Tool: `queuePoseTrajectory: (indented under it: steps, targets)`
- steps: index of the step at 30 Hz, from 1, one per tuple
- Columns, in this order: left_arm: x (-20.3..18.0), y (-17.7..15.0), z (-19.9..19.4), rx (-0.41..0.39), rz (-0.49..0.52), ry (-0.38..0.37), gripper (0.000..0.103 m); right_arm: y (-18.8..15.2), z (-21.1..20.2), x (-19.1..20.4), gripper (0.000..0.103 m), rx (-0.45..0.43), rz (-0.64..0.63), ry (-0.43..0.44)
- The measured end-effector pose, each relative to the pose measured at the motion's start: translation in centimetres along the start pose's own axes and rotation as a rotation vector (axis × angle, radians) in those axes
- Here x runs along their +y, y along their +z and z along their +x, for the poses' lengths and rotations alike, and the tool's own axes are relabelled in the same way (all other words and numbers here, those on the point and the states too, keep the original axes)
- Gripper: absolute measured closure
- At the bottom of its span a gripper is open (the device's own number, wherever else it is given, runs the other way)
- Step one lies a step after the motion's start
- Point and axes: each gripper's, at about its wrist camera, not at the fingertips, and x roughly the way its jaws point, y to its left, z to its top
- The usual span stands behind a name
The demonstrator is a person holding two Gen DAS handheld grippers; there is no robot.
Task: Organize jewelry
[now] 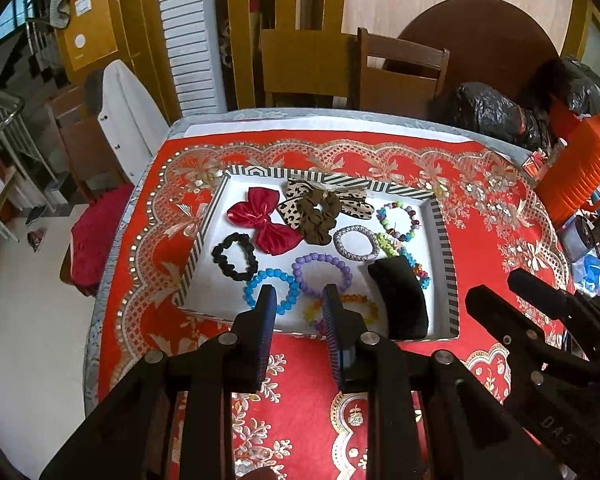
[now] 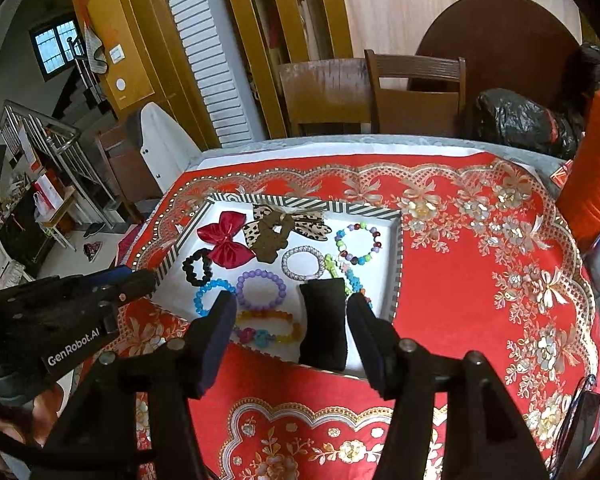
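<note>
A white tray with a striped rim (image 1: pixel 444 240) (image 2: pixel 398 264) sits on the red tablecloth. It holds a red bow (image 1: pixel 260 220) (image 2: pixel 224 244), a leopard bow with a brown scrunchie (image 1: pixel 320 216) (image 2: pixel 272 236), a black scrunchie (image 1: pixel 234 256) (image 2: pixel 196 266), blue (image 1: pixel 270 290) (image 2: pixel 208 294), purple (image 1: pixel 322 274) (image 2: pixel 260 290), silver (image 1: pixel 356 244) (image 2: pixel 302 262) and multicolour bracelets (image 1: pixel 398 220) (image 2: pixel 358 242), and a black cushion (image 1: pixel 400 300) (image 2: pixel 324 324). My left gripper (image 1: pixel 298 302) is open and empty over the tray's near edge. My right gripper (image 2: pixel 292 310) is open and empty over the near edge, astride the cushion.
An orange-yellow bead bracelet (image 2: pixel 270 326) lies at the tray's near edge. Wooden chairs (image 1: pixel 400 76) stand behind the table. Black bags (image 1: pixel 496 112) and an orange container (image 1: pixel 580 168) crowd the right side. The right gripper's body shows in the left wrist view (image 1: pixel 548 320).
</note>
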Motion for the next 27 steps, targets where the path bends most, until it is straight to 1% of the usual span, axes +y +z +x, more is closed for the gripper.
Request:
queuePoseTrajectory:
  steps: [8,27]
  targets:
    - [0.0,-0.1,-0.8,-0.015,-0.003,0.01,0.093,0.0,-0.7,0.2,0.041,-0.005,-0.007,-0.003]
    - [0.0,0.0,-1.2,-0.025,0.003,0.023,0.093,0.0,-1.0,0.1,0.04,-0.01,-0.007,-0.002]
